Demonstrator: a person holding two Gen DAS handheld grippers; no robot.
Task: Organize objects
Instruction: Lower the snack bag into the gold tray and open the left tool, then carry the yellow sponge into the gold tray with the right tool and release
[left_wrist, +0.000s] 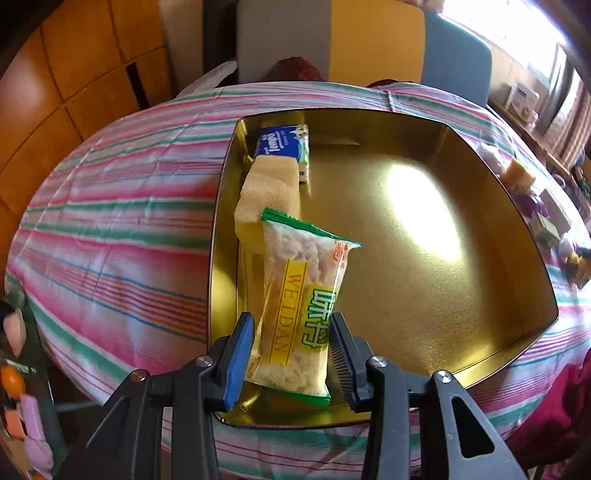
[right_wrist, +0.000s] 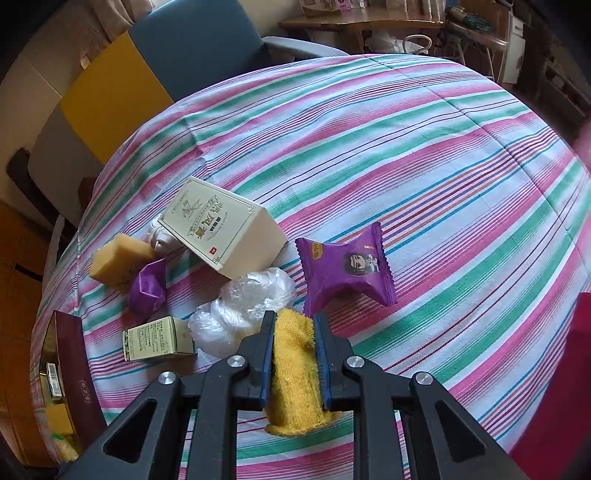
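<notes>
Lying lengthwise between the left tool's (left_wrist: 291, 347) pads, the snack packet (left_wrist: 299, 314) points far along the gold tin's (left_wrist: 480, 295) left wall toward 2 stowed items; pads seem barely released. The right tool (right_wrist: 293, 354) clenches a yellow cloth (right_wrist: 293, 369).

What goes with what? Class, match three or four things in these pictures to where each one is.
Things:
1. snack packet
2. yellow cloth
3. purple packet
4. blue tissue pack

Places:
A. lying loose on the striped cloth
B. far corner of the gold tin
C. between the left gripper's jaws
D. clamped in the right gripper

Pairs: 1-C, 2-D, 3-A, 4-B
</notes>
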